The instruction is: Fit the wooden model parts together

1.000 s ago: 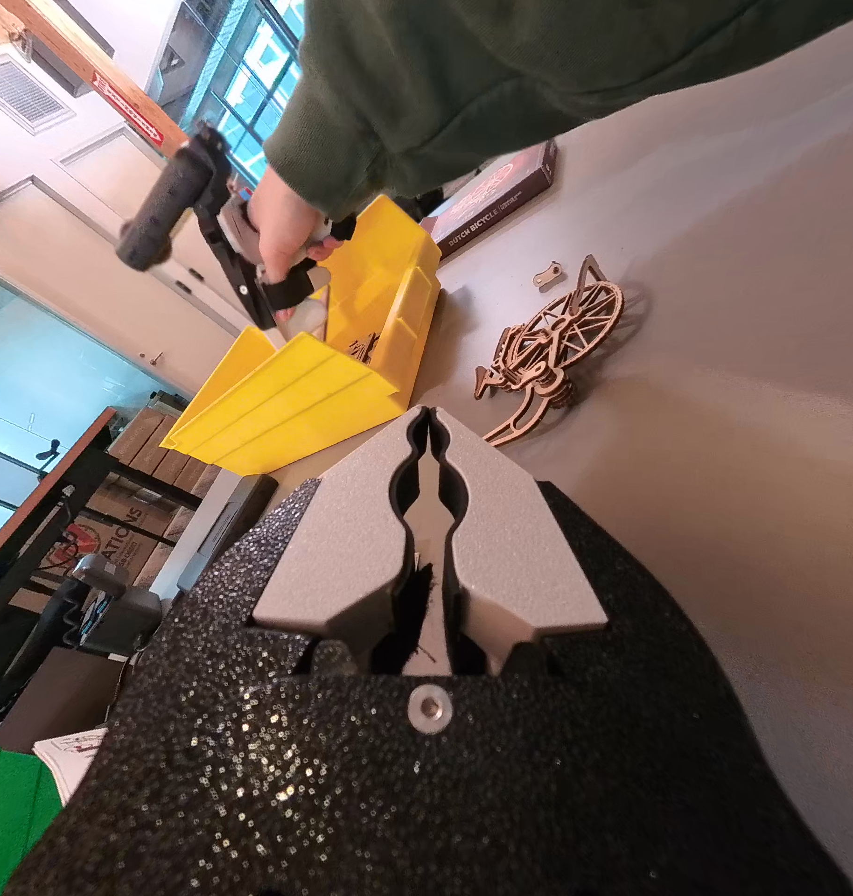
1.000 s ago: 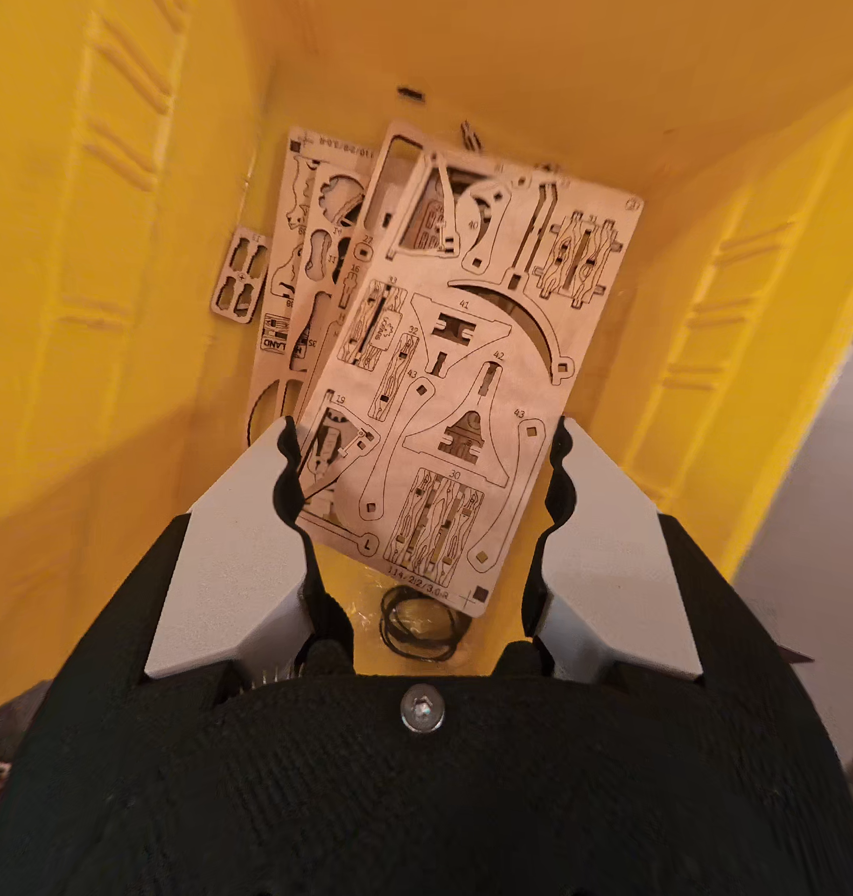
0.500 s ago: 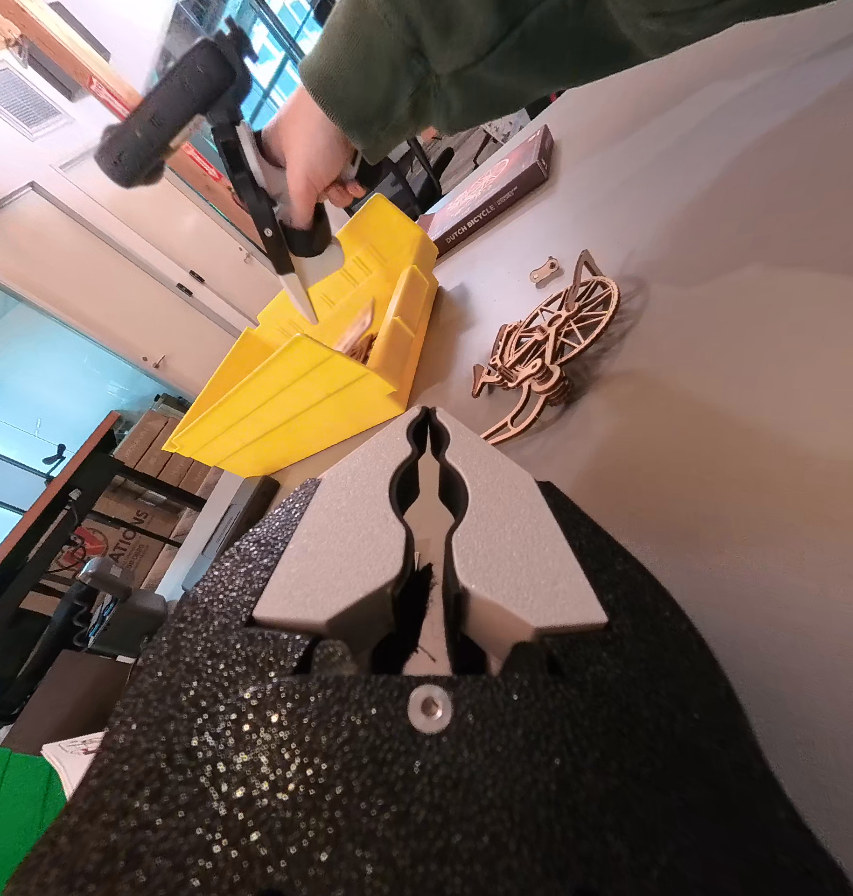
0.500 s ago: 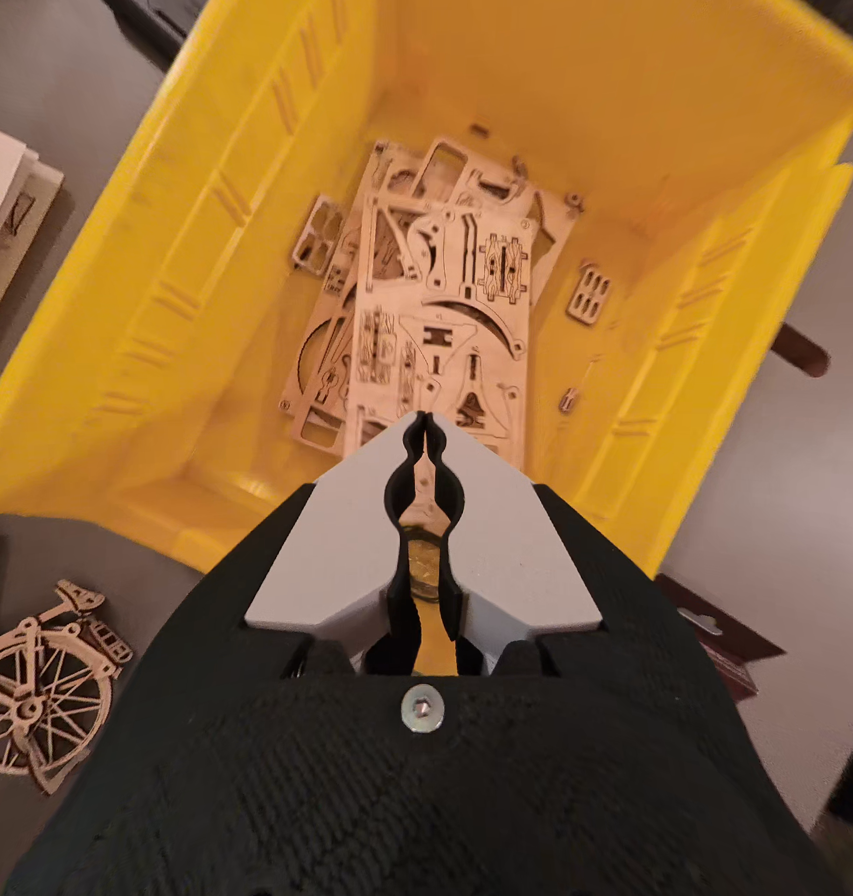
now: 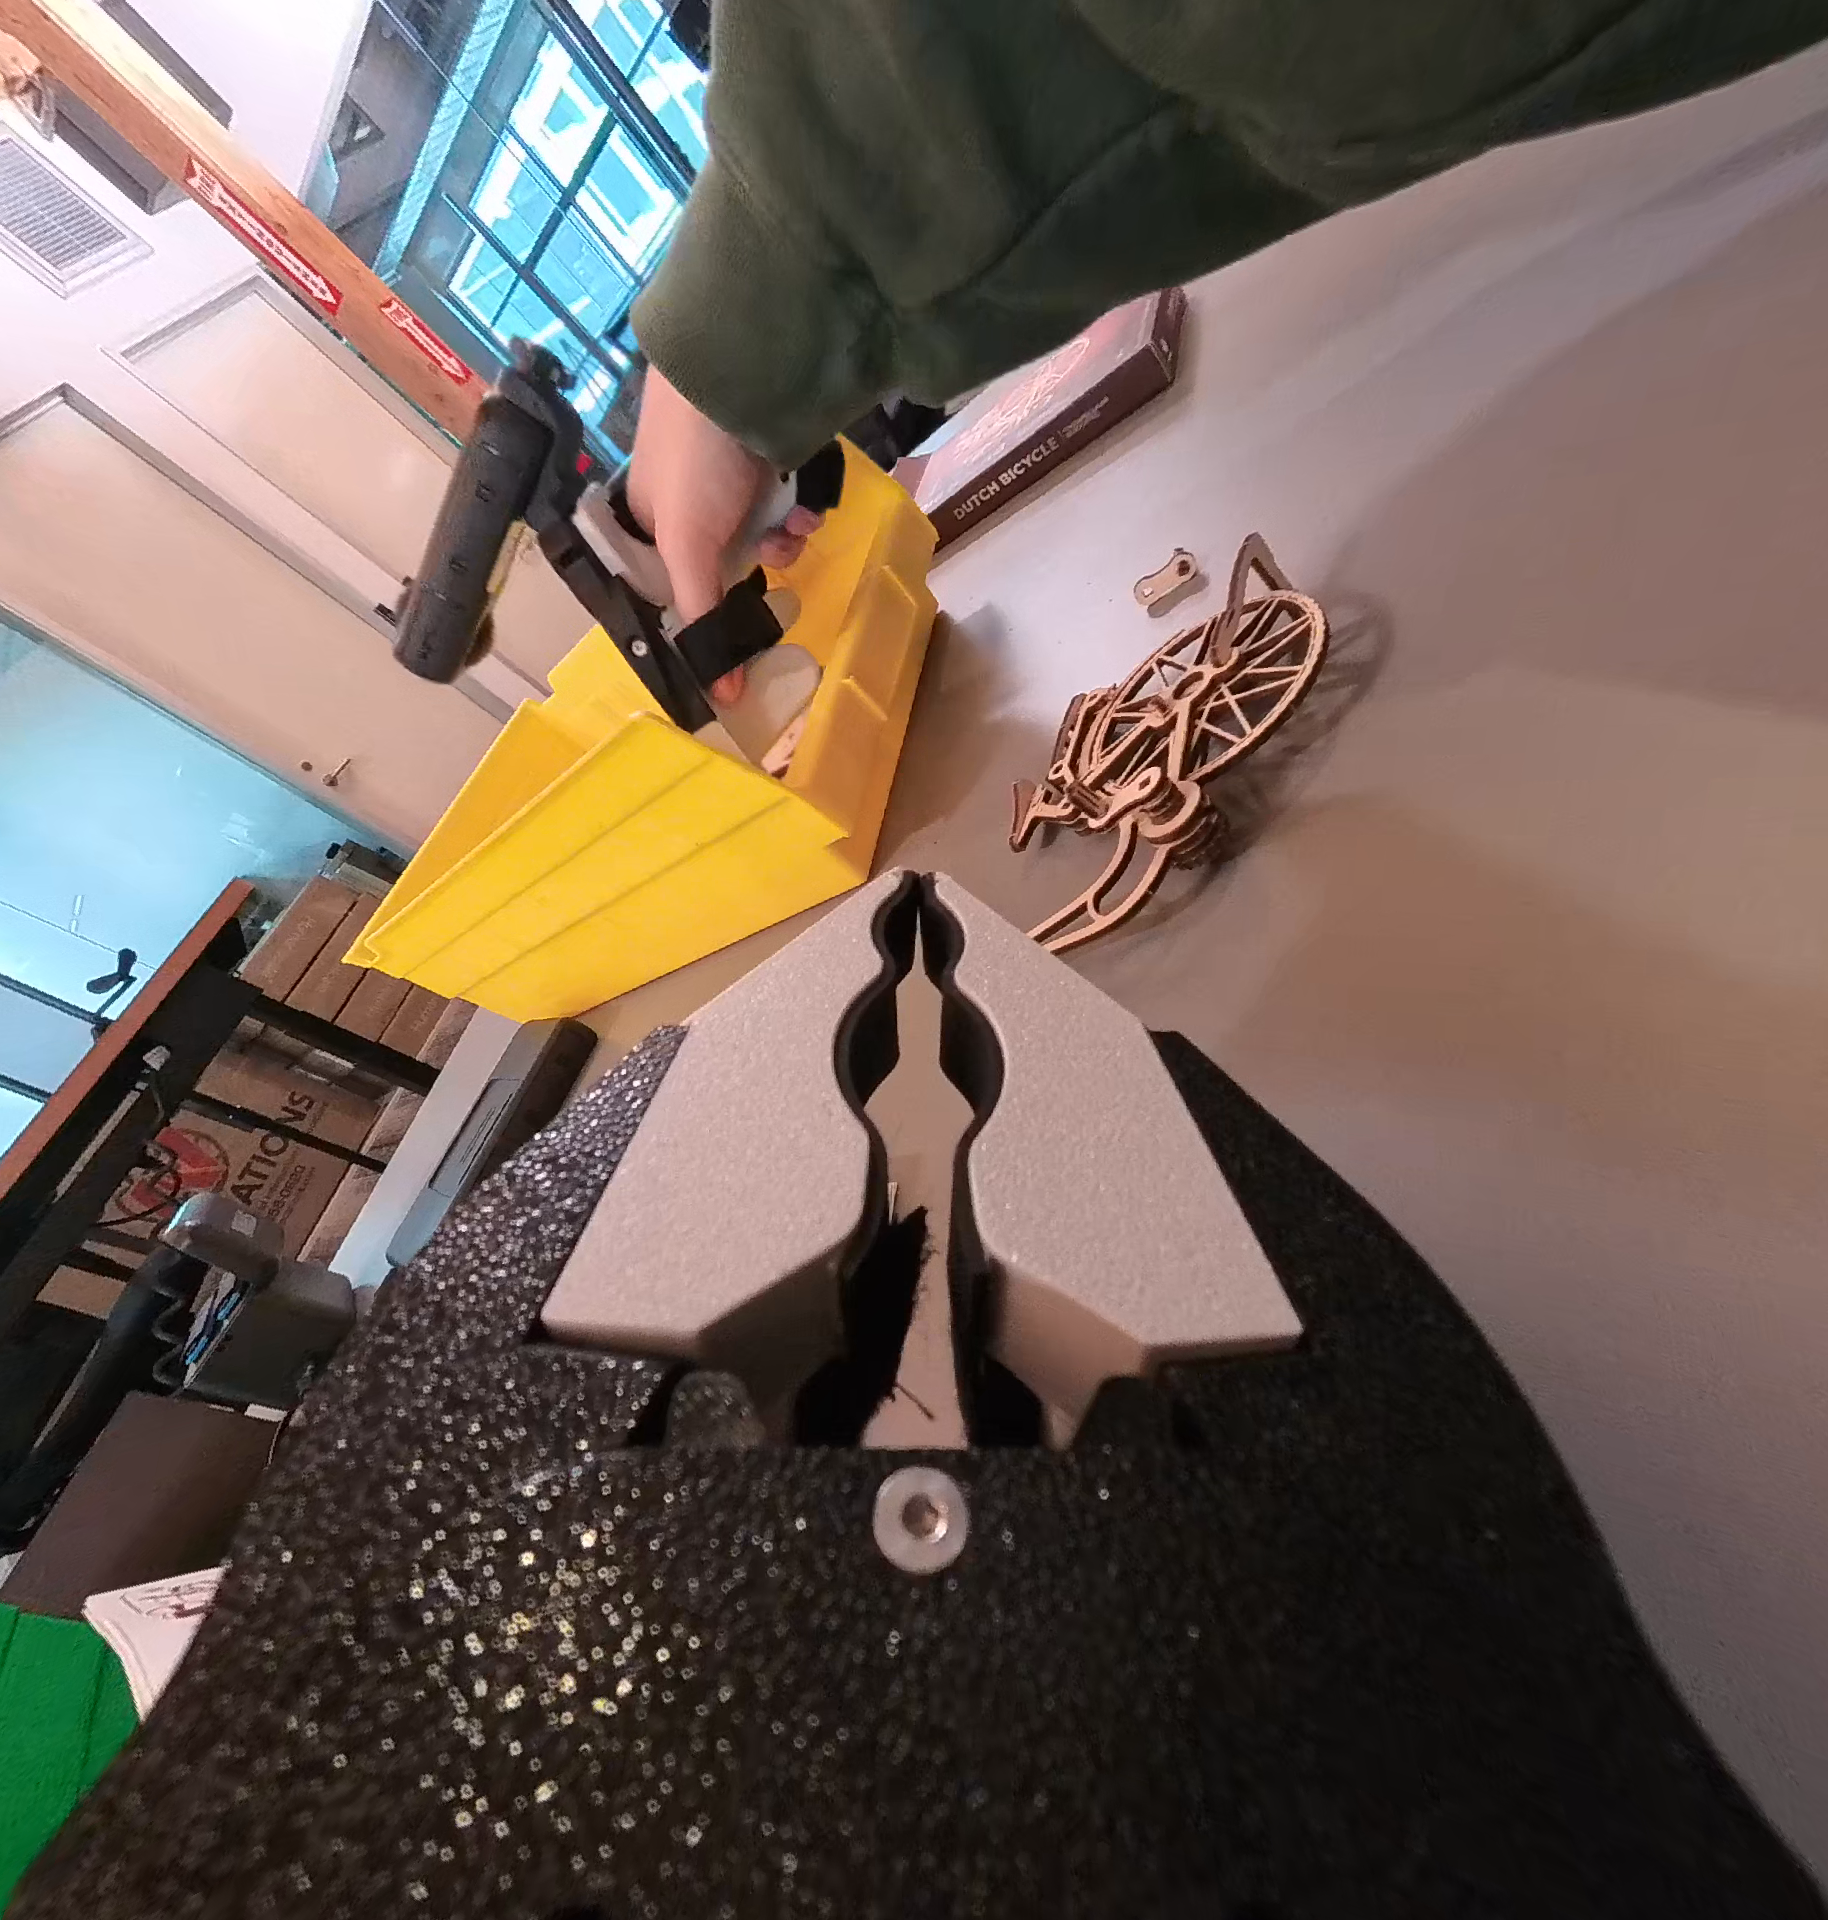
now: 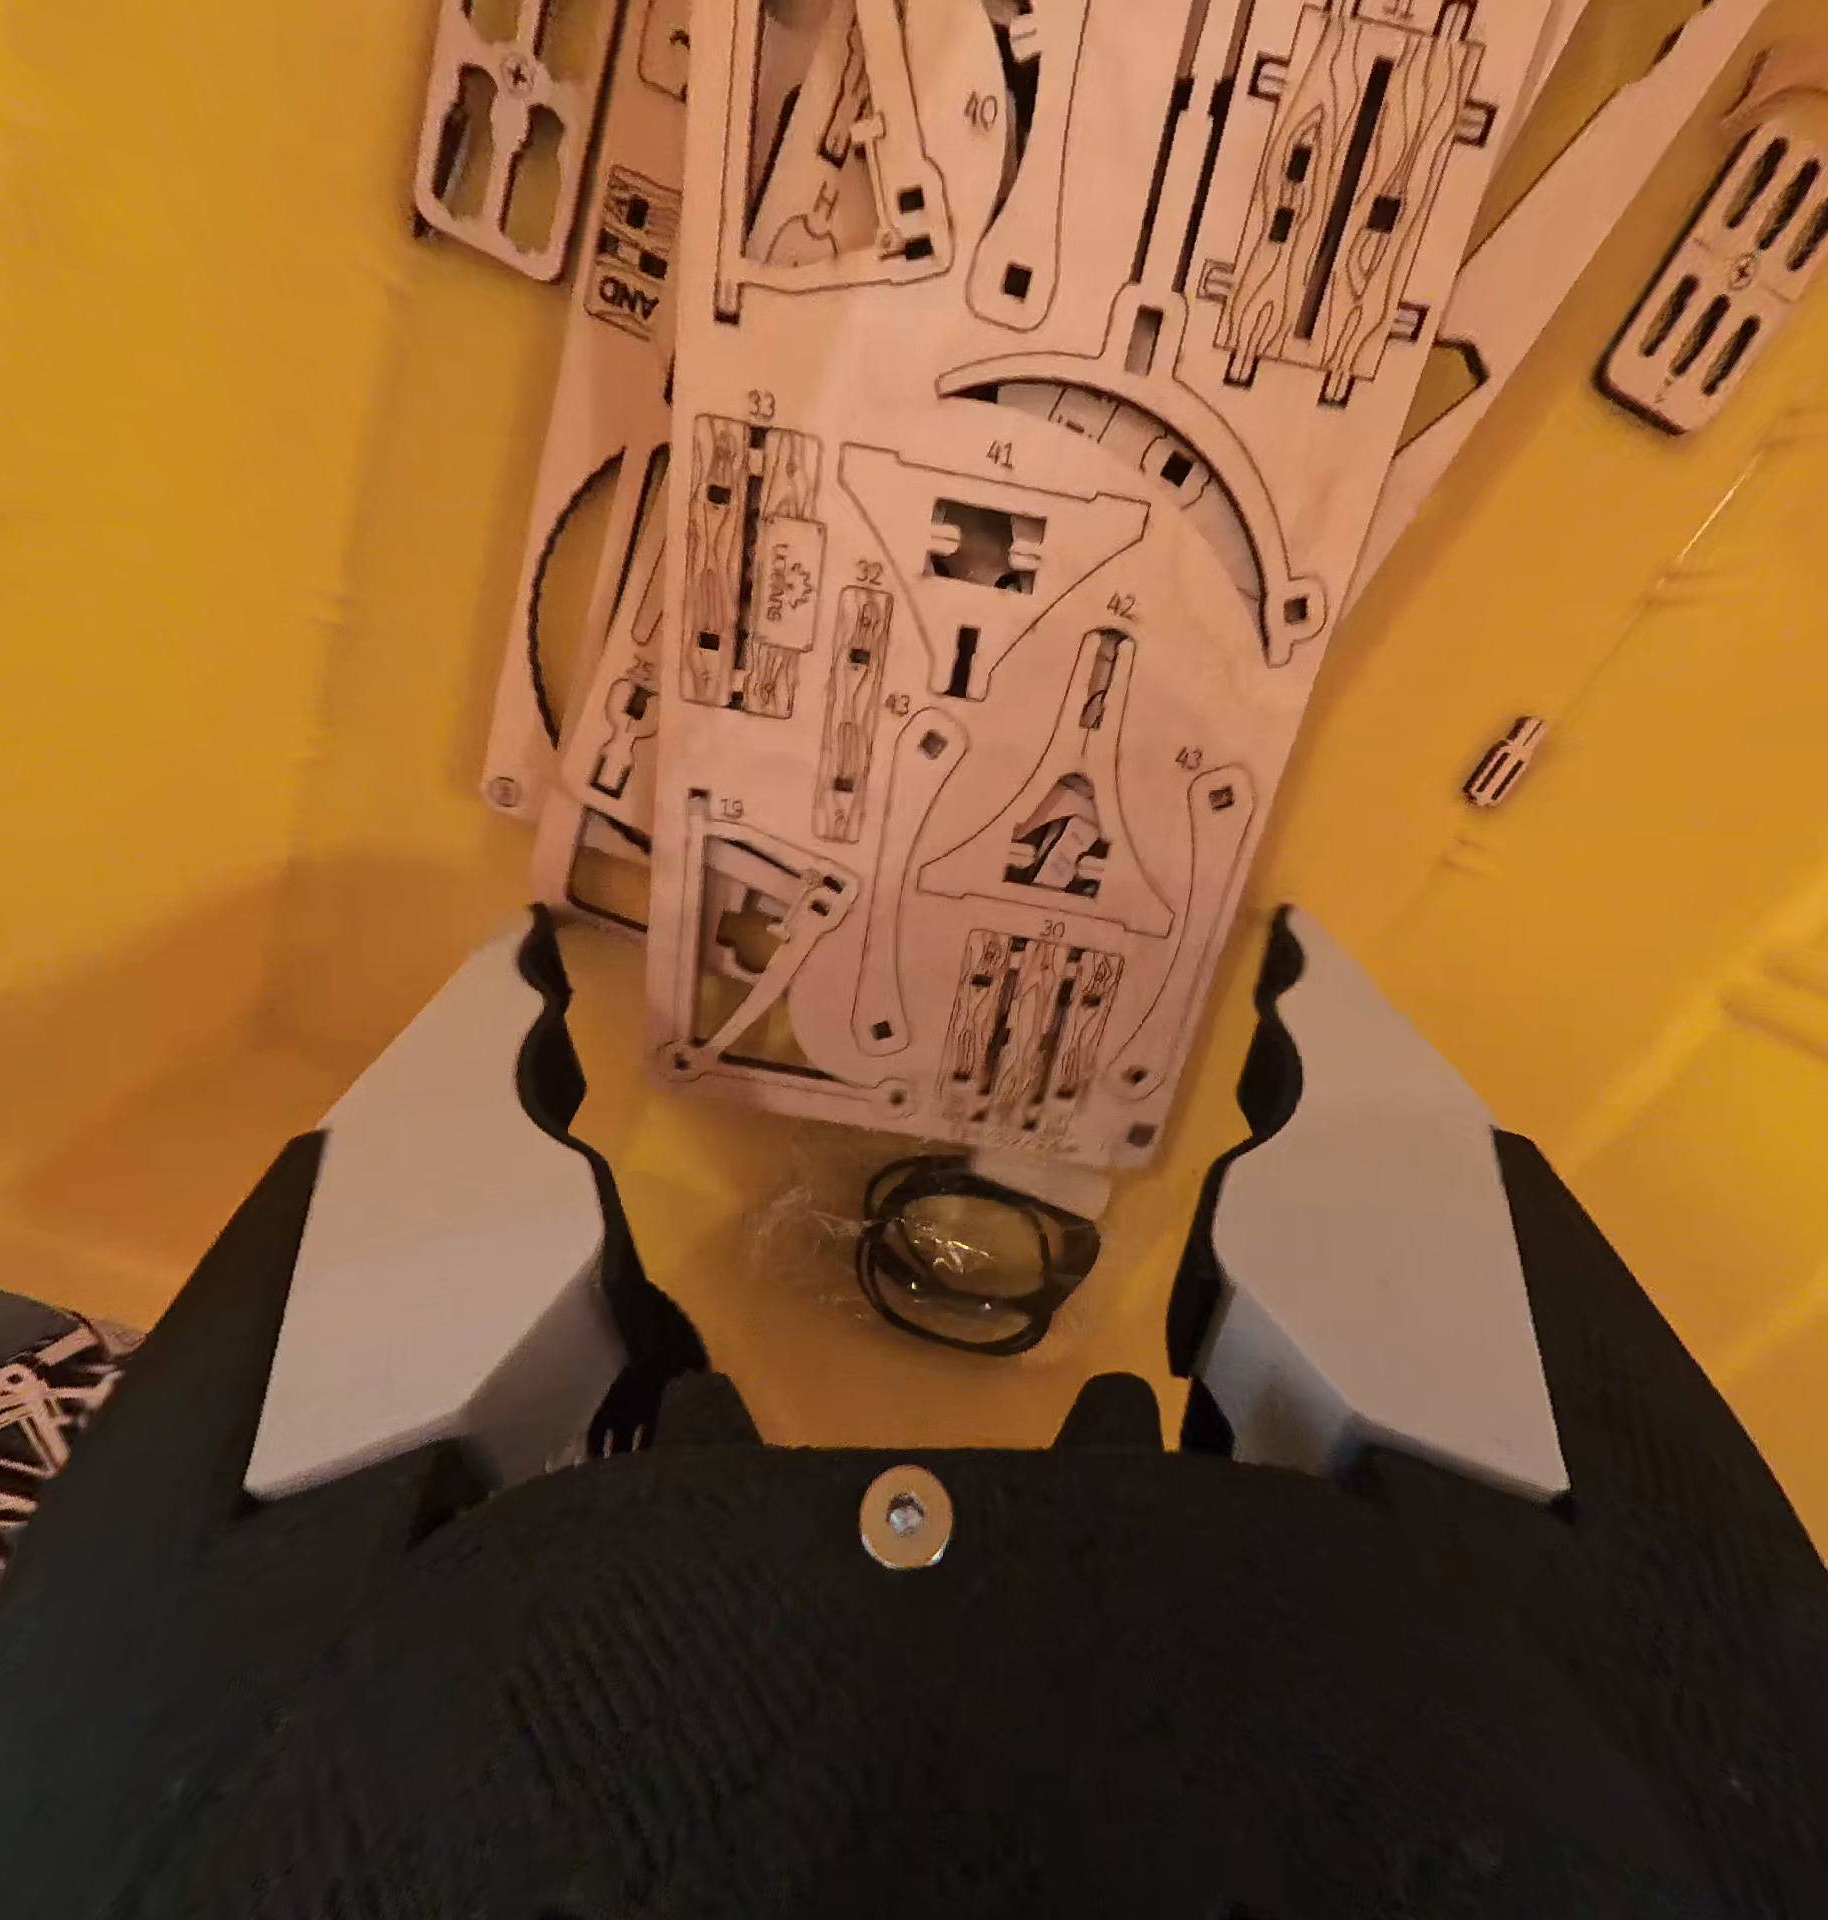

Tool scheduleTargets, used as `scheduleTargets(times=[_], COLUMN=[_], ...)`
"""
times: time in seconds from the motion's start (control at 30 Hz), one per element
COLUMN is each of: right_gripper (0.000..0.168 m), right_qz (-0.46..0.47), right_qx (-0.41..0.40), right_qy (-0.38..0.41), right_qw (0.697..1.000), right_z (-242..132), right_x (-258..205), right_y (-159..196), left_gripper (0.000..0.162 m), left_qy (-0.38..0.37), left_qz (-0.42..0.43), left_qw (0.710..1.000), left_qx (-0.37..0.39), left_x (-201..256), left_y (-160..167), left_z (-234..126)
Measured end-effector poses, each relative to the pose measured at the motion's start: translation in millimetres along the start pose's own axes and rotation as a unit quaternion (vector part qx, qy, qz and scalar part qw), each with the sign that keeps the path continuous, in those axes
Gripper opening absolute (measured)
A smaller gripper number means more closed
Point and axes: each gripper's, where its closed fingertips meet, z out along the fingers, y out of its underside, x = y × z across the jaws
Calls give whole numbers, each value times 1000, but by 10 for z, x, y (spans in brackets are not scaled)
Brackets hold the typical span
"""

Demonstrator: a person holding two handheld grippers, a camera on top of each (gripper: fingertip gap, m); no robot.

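Inside the yellow bin (image 6: pixel 214 520): right gripper (image 6: pixel 905 997), jaws wide apart, poised over the top wooden parts sheet (image 6: pixel 993 675) of a loose stack. Near edge of that sheet lies between the two fingers; no contact visible. Below it, a small clear packet of black rubber bands (image 6: pixel 951 1268). Loose offcuts rest against the bin walls.

On the desk (image 5: pixel 1512 1039): left gripper (image 5: pixel 918 894), jaws together on nothing, idle. Part-built wooden bicycle (image 5: pixel 1170 769) lies beside the bin, a small link piece (image 5: pixel 1164 577) just beyond, dark product box (image 5: pixel 1055 436) farther back.

Handling advice: lower until one finger slides under the sheet's near edge, close on solid border, not on the cut-out parts, lift flat.

Writing: printed part numbers and a maker's mark on sheets; lettering on box edge; not transcribed.
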Motion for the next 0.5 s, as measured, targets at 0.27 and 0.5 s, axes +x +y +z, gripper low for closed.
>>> scheduleTargets(times=[0.27, 0.5], right_gripper=[105, 103], right_qz=[-47, -133], right_qx=[20, 145], right_qy=[33, 176], right_qw=[998, 965], right_z=[-170, -804], right_x=[-22, -96], right_y=[27, 7], left_gripper=[0, 0], left_qy=[0, 0], left_qz=[0, 1], left_qw=[1000, 1000], left_qx=[0, -1], left_x=[0, -3], left_y=[4, 8], left_z=[-7, -17])
